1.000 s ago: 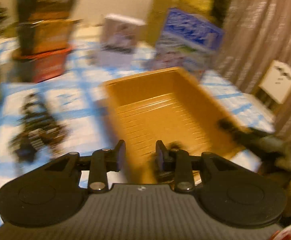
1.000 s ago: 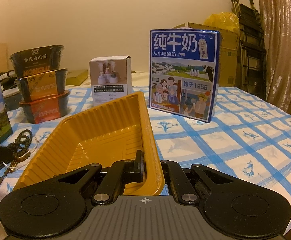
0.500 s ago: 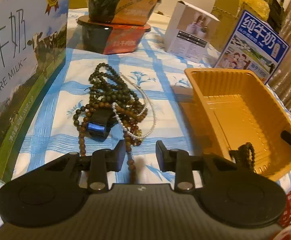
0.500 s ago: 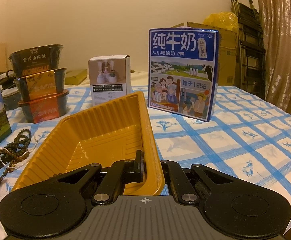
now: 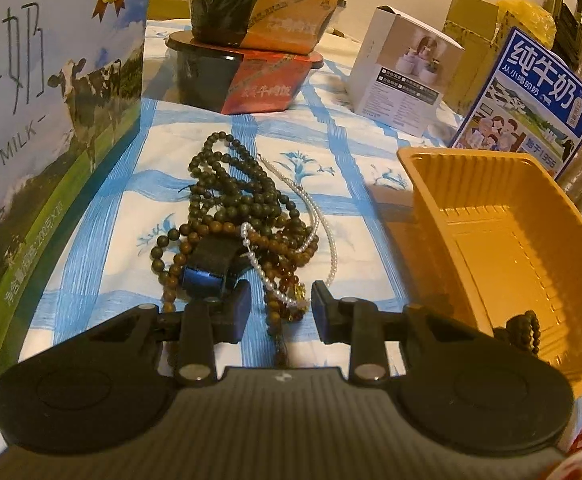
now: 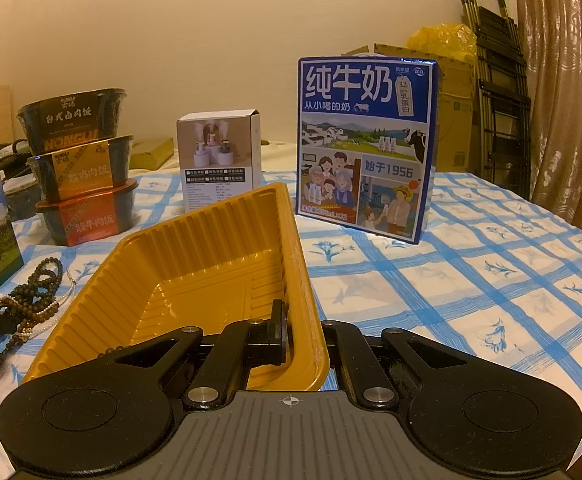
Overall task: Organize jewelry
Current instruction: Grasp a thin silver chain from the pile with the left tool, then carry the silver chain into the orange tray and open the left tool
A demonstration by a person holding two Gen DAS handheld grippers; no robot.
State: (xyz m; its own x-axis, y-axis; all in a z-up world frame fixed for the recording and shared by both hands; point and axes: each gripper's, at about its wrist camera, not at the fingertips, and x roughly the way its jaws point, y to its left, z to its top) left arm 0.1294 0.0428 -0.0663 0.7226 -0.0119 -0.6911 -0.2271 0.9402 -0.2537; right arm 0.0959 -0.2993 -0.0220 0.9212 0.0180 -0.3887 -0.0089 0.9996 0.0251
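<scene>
My left gripper stood partly open and empty over the near end of the tangled bead necklaces on the blue-checked tablecloth. My right gripper was clamped on the yellow tray rim, right of the pile; one dark bead bracelet lay inside.

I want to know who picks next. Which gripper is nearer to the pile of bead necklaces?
Left. The left gripper hangs open right over the near end of the necklace pile. The right gripper is off to the side, shut on the yellow tray wall.
</scene>
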